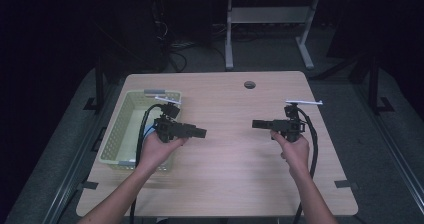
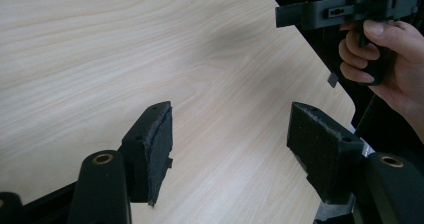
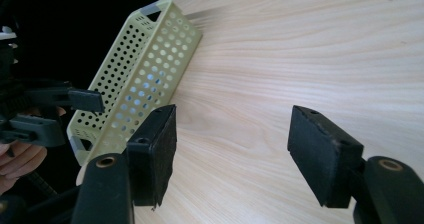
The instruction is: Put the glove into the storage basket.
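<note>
Two hand-held grippers hover over a light wooden table [image 1: 225, 169], their jaws pointing at each other across its middle. My left gripper [image 1: 201, 132] is held just right of a pale green perforated basket [image 1: 120, 134]; in its own view my left gripper [image 2: 230, 144] stands open over bare wood, nothing between the pads. My right gripper [image 1: 256, 124] is at the table's right side; seen in its own view, my right gripper [image 3: 232, 151] is open as well, with nothing between its jaws. Each gripper view shows the other gripper farther off in a hand.
The basket [image 3: 140, 79] lies along the table's left edge, with something blue inside it. A round cable hole [image 1: 249, 84] sits near the far edge. Beyond the table stand a white desk frame [image 1: 270, 19] and dark floor with cables.
</note>
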`<state>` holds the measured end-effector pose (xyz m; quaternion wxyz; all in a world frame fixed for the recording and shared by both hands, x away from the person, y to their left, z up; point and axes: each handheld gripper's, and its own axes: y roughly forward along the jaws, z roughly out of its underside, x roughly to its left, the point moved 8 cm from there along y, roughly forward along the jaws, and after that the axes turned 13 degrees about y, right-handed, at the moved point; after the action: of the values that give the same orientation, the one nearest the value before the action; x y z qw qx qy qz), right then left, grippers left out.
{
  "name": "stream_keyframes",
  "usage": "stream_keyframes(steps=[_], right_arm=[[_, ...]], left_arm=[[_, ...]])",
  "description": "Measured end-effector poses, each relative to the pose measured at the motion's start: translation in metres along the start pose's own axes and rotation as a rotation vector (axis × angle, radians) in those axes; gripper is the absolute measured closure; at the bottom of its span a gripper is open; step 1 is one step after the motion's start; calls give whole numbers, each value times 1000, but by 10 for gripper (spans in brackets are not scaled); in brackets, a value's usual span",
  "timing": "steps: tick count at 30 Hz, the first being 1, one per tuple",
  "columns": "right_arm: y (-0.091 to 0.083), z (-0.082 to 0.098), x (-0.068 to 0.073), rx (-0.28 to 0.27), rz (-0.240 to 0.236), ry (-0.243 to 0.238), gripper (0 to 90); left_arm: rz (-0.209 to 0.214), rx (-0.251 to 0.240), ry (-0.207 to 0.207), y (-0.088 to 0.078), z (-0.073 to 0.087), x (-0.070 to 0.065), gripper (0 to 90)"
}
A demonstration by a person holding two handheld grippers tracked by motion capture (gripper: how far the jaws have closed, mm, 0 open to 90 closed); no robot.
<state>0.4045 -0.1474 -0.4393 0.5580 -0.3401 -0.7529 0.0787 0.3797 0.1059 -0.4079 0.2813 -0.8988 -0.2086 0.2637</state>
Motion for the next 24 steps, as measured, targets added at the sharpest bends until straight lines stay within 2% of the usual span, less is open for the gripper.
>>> stream_keyframes(steps=[11,17,24], right_arm=[[-21,5,-22,-33,8,23,349],[-32,12,-41,-37,32,25,341],[-46,17,-61,-61,47,58,328]], left_arm=[[35,12,26,19,6,-17,324],[62,20,43,31,10,-30,322],[83,29,73,44,15,-44,319]])
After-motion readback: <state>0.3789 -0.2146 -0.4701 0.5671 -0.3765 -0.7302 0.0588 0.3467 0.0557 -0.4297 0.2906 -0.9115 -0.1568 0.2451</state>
